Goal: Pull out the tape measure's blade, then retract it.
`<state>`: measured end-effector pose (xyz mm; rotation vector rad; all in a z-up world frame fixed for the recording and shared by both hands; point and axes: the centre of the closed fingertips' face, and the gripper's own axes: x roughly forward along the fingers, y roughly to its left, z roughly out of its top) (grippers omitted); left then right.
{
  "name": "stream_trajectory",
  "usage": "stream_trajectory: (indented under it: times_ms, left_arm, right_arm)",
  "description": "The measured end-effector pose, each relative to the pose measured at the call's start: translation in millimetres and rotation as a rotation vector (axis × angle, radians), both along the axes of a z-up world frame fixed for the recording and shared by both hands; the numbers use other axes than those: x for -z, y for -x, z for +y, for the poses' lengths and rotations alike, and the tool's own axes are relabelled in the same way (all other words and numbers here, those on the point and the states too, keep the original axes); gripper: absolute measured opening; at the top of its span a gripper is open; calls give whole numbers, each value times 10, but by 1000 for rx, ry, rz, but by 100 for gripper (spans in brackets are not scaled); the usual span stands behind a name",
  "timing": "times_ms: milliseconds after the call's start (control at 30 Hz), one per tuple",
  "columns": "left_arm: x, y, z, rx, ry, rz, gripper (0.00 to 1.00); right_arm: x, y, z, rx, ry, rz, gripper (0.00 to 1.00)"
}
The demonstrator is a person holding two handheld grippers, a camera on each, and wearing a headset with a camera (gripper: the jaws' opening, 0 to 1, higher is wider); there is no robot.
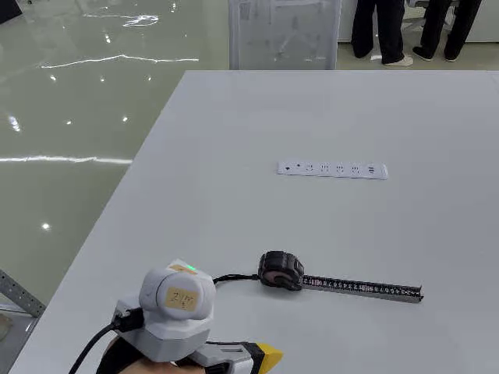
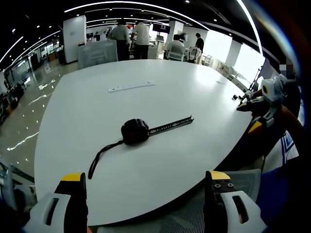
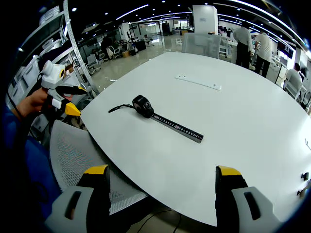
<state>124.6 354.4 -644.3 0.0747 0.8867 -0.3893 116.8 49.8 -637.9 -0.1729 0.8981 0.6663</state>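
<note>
A black tape measure point(image 1: 281, 270) lies on the white table point(image 1: 327, 109), its dark blade point(image 1: 362, 289) pulled out to the right and lying flat, its wrist strap point(image 1: 231, 276) trailing left. The left gripper point(image 1: 265, 360) is at the near table edge, left of and apart from the case. In the left gripper view the tape measure point(image 2: 135, 131) lies ahead of the left gripper point(image 2: 146, 177), which is open with nothing in it. From the right gripper view the tape measure point(image 3: 144, 105) and blade point(image 3: 178, 127) lie well ahead of the open right gripper point(image 3: 162, 171).
A white power strip point(image 1: 332, 169) lies mid-table beyond the tape. A mesh chair point(image 3: 80, 155) stands at the near edge. A grey cabinet point(image 1: 284, 35) and standing people point(image 1: 382, 27) are past the far edge. Shiny floor lies left.
</note>
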Motion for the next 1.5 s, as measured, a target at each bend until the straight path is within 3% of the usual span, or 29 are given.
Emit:
stream_trajectory:
  times_ms: [433,800,1067,1500]
  left_arm:
    - [74,-226,-160,14,-5,-2,97]
    - [169,-334,-275,13,-3,8,96]
    - [249,-411,-323,-4,18,11,95]
    - [335,-589,-333,-8,4,13,94]
  right_arm:
    - [154,-61,-41,-1,6,25,85]
    - [251,-194,-20,-25,10,29,84]
    - [298,-322,-12,-48,13,23,83]
    - [431,-452,30,-85,27,35,81]
